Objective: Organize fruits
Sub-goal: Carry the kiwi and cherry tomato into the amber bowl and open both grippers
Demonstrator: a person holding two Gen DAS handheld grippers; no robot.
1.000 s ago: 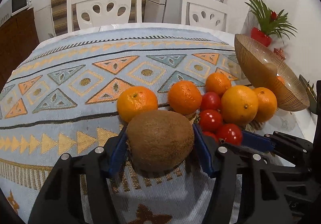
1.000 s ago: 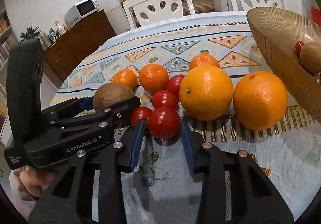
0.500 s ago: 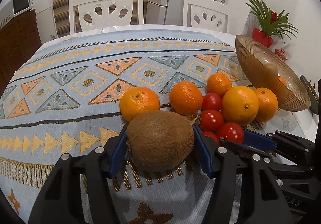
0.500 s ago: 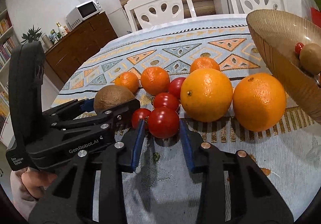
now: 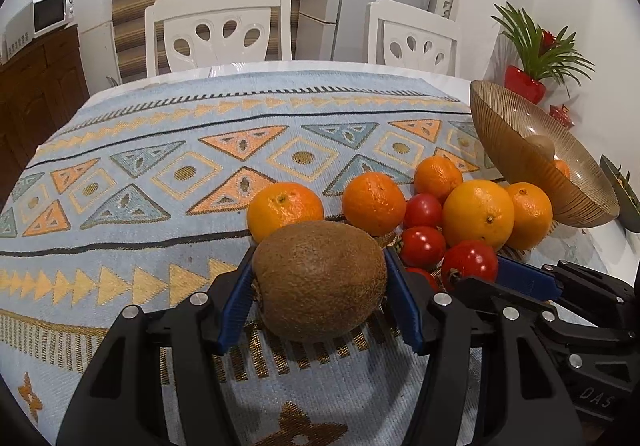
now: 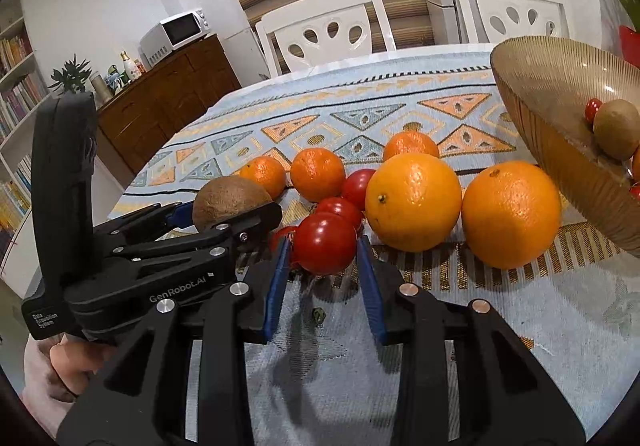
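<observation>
A brown kiwi point(image 5: 320, 286) sits between the blue pads of my left gripper point(image 5: 320, 274), which is shut on it just above the patterned tablecloth point(image 5: 160, 174). Seen from the right wrist, a red tomato point(image 6: 325, 244) is pinched by both pads of my right gripper point(image 6: 323, 266), shut on it. The left gripper point(image 6: 228, 210) with its kiwi point(image 6: 230, 198) is close on the left there. Behind lie two big oranges point(image 6: 414, 202), three mandarins point(image 6: 318, 174) and more tomatoes point(image 6: 358, 188). The ribbed amber bowl point(image 6: 560, 166) stands to the right.
The bowl holds another kiwi point(image 6: 616, 134) and a small tomato point(image 6: 593, 110). Two white chairs point(image 5: 218, 30) stand at the table's far side. A plant in a red pot point(image 5: 524, 84) is behind the bowl. A hand point(image 6: 68, 362) grips the left tool.
The right gripper's pads have drawn in a little against the tomato. The left gripper and its kiwi have stayed where they were.
</observation>
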